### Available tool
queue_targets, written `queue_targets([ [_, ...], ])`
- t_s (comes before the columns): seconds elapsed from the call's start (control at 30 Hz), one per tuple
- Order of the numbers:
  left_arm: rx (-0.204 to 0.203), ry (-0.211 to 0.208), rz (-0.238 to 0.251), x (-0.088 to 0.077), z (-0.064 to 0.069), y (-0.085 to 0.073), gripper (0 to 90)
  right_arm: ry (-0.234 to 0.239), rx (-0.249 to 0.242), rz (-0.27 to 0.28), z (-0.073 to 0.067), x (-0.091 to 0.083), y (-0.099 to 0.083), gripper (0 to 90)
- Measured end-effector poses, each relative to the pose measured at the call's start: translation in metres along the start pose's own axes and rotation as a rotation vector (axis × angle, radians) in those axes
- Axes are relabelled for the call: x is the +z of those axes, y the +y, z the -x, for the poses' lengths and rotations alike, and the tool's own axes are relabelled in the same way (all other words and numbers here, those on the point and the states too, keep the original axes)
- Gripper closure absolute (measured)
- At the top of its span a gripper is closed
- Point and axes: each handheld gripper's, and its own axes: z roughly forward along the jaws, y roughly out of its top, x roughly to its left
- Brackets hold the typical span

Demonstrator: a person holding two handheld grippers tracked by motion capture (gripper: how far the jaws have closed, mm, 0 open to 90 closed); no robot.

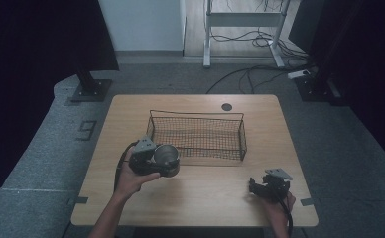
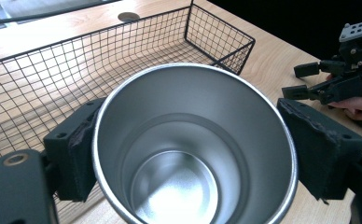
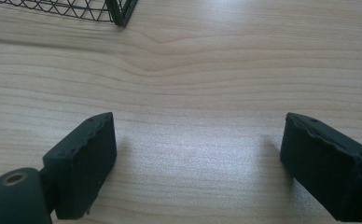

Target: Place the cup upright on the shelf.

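A shiny steel cup (image 2: 184, 116) sits between the black pads of my left gripper (image 2: 188, 154), which is shut on its sides, with its open mouth facing the camera. In the high view the cup (image 1: 167, 154) is held just above the table, against the front left corner of a black wire basket (image 1: 195, 115). The basket (image 2: 76, 60) lies right behind the cup and looks empty. My right gripper (image 1: 254, 187) rests low at the front right of the table. Its jaws (image 3: 198, 158) stand wide open over bare wood with nothing between them.
The light wooden table (image 1: 205, 198) has a round cable hole (image 1: 226, 106) behind the basket. A corner of the basket (image 3: 121, 14) lies ahead of the right gripper. Desk legs and cables lie on the floor beyond the table.
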Motion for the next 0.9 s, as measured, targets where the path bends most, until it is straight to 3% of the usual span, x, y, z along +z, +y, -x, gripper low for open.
queue_targets([
  [0.9, -0.016, -0.001, 0.007, 0.001, -0.011, 0.016, 14.6, -0.002, 0.003, 0.001, 0.000, 0.000, 0.000, 10.8],
])
